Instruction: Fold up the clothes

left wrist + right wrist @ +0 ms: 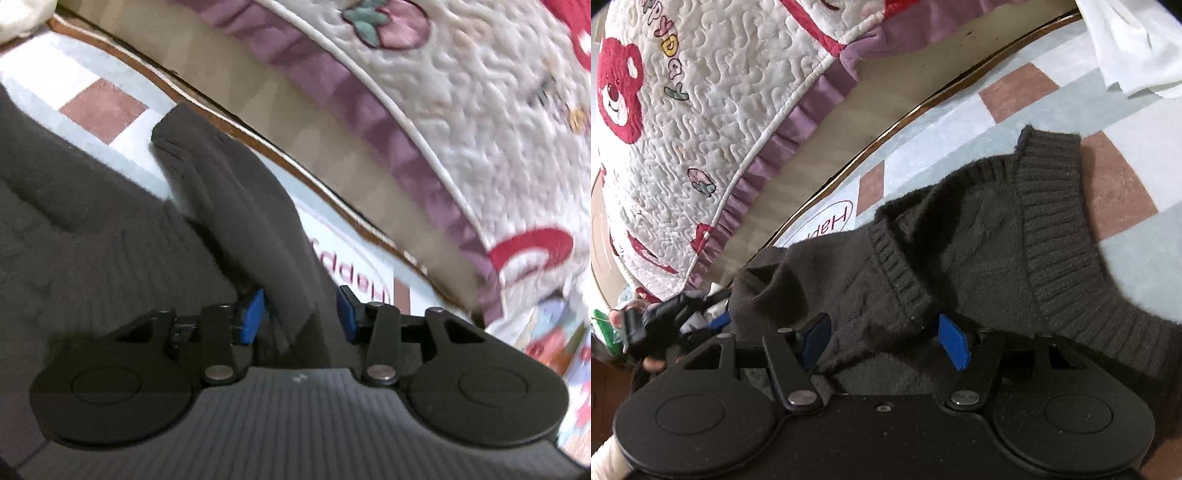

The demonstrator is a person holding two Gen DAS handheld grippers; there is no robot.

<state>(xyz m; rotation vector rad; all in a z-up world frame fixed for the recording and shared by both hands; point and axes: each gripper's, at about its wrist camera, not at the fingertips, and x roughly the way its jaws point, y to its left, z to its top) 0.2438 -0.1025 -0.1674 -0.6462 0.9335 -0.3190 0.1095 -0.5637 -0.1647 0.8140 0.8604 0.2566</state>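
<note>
A dark brown knit sweater [92, 229] lies on a checked mat [103, 110]. One long fold of it [236, 192], ending in a ribbed cuff, runs up between the blue pads of my left gripper [299, 315]. The pads stand apart and do not squeeze the fold. In the right wrist view the sweater's ribbed neckline [1052, 206] faces me. A bunched part of the knit [879, 317] sits between the wide-set fingers of my right gripper [886, 338], with no squeeze showing. The left gripper [716, 319], in a person's hand, is at the sweater's left end.
A white quilt [701, 110] with red bears and a purple ruffle hangs over the far side beyond the mat's brown edge [886, 136]. A white garment [1137, 48] lies on the mat at the top right. The mat carries a "Happy" logo [831, 225].
</note>
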